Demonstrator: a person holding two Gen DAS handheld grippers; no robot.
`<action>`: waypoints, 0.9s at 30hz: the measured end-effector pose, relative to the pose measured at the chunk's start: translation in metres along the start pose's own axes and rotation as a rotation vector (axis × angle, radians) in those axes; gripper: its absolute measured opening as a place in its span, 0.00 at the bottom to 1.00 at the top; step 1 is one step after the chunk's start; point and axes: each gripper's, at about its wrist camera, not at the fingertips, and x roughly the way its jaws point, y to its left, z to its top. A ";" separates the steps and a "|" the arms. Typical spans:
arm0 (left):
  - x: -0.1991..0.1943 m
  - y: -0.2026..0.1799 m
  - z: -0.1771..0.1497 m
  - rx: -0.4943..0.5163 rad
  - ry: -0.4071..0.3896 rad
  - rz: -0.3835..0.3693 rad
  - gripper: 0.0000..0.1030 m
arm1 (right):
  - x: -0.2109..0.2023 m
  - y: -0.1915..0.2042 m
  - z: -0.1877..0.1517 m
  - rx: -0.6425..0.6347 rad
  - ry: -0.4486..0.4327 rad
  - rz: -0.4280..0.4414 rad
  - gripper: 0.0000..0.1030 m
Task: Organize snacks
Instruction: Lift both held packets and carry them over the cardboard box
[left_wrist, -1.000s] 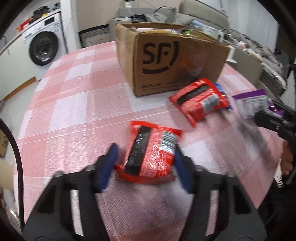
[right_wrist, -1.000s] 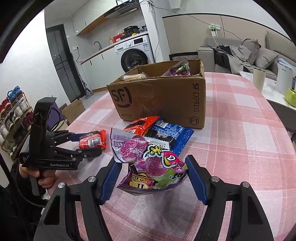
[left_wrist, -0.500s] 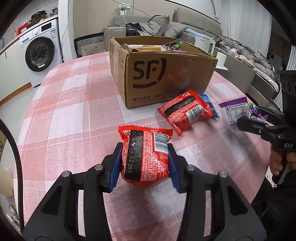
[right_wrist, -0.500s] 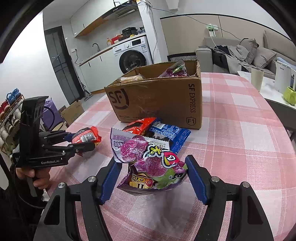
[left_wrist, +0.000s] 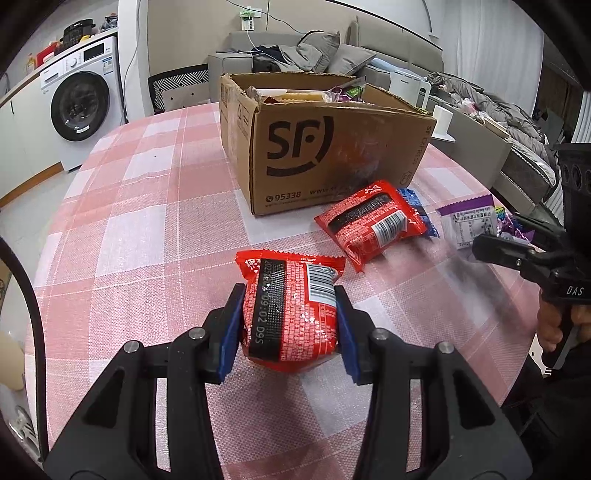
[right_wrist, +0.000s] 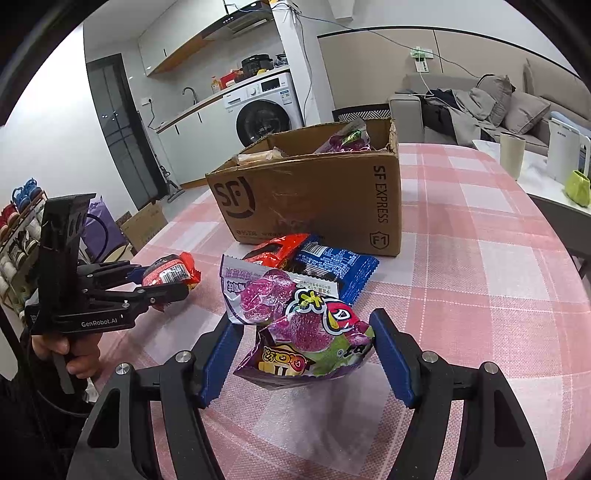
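My left gripper (left_wrist: 290, 325) is shut on a red snack packet (left_wrist: 291, 306), its blue pads pressing both sides just above the pink checked table (left_wrist: 147, 221). The right wrist view shows that packet (right_wrist: 166, 273) in the left gripper (right_wrist: 162, 286) at the left. My right gripper (right_wrist: 304, 354) is shut on a crumpled purple candy bag (right_wrist: 306, 325). Behind both stands an open cardboard box (left_wrist: 332, 155) that holds several snacks. A second red packet (left_wrist: 373, 221) and a blue packet (right_wrist: 332, 266) lie in front of the box.
A hand holds each gripper's handle at the table's near edge. A beige cup (right_wrist: 511, 155) and a white appliance (right_wrist: 565, 151) stand on a side table at the right. A washing machine (left_wrist: 79, 107) and a sofa (left_wrist: 295, 55) lie beyond the table.
The left gripper's pads have closed in on the red packet, and its view has tilted up toward the box. The right gripper and its purple bag have stayed put.
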 end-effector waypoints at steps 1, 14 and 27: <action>0.000 0.000 0.000 0.000 -0.001 0.000 0.41 | 0.000 0.000 0.000 0.000 -0.001 0.000 0.70; -0.004 -0.001 0.001 -0.008 -0.015 -0.004 0.41 | -0.002 0.000 0.000 0.004 -0.011 -0.003 0.70; -0.013 -0.003 0.005 -0.027 -0.052 -0.006 0.41 | -0.007 -0.002 0.002 0.007 -0.027 -0.012 0.70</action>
